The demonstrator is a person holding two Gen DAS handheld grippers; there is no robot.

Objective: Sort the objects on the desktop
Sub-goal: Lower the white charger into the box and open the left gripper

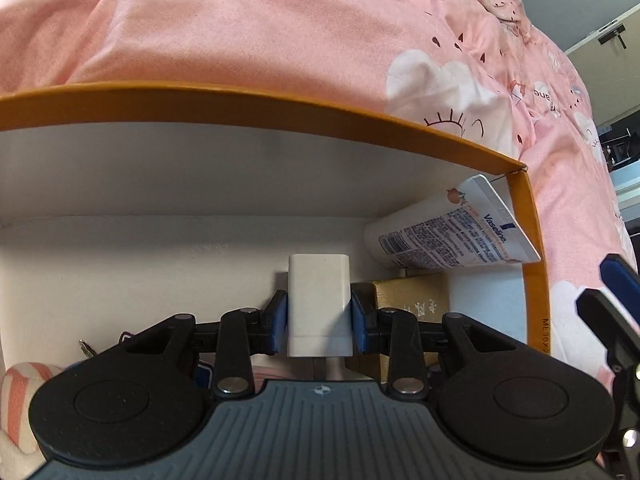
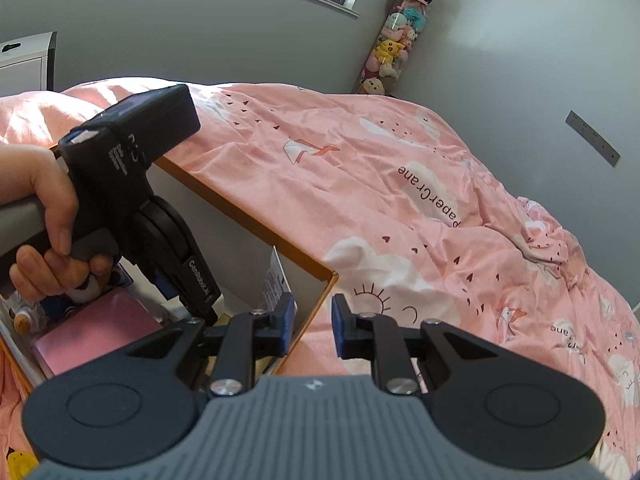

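1. Striped pink-and-white cloth (image 1: 20, 400) shows at the far left of the left wrist view, low inside the box (image 1: 280, 100), an orange-rimmed carton with white inner walls that sits on the pink bedspread (image 1: 240, 20)
2. Moving right, we see the left gripper (image 1: 319, 320) reaching down into the box with its jaws partly closed, the blue pads pressed against both sides of a white charger block (image 1: 319, 304) held upright between them
3. Just right of the block lies a gold box (image 1: 412, 300), partly hidden behind the right-hand pad
4. Above the gold box a white Vaseline tube (image 1: 448, 236) leans into the box's right corner, its crimped end up against the orange rim
5. At the far right edge of that view we glimpse part of the right gripper (image 1: 616, 300) outside the box
6. In the right wrist view, a hand (image 2: 44, 224) on the left grips the handle of the left tool, which points down into the box; a pink flat item (image 2: 100, 328) lies in the box beneath it
7. Further right, the right gripper's jaws stand a little apart with nothing between them, straddling the box's near corner without touching it, over the bedspread
8. A clear tube of plush toys (image 2: 396, 36) stands against the grey wall at the back
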